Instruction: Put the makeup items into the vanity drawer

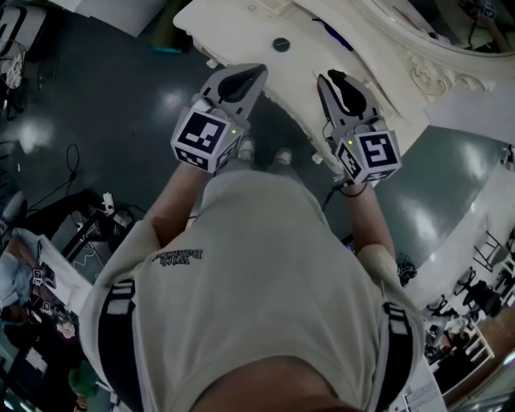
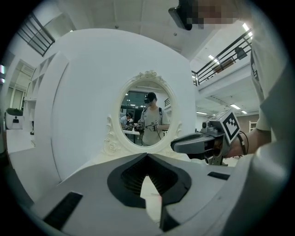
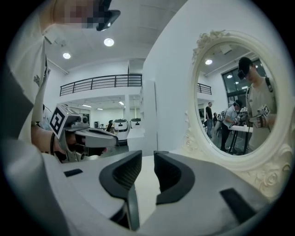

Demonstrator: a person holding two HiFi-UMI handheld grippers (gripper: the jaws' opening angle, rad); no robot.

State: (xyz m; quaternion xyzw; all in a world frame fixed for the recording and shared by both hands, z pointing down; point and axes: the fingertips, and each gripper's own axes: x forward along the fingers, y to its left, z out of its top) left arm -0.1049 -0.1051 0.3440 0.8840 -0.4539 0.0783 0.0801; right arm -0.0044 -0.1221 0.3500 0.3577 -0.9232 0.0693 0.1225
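Where the dark round pot [image 1: 281, 44] sits on the vanity top [image 1: 233, 24], both tools stop just short.
The pot lies nearer the left gripper [image 1: 259, 72], clenched and empty; a slim blue stick [image 1: 331, 34] lies slantwise nearer the right gripper [image 1: 328, 78], jaws apart around nothing (no drawer shows).

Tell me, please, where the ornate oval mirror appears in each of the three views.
Head view: the mirror is in the top right corner, and only part of its rim and glass shows.
Left gripper view: the mirror stands upright at the picture's centre.
Right gripper view: the mirror fills the right side.
Shared landmark: the carved roses at the frame's base.
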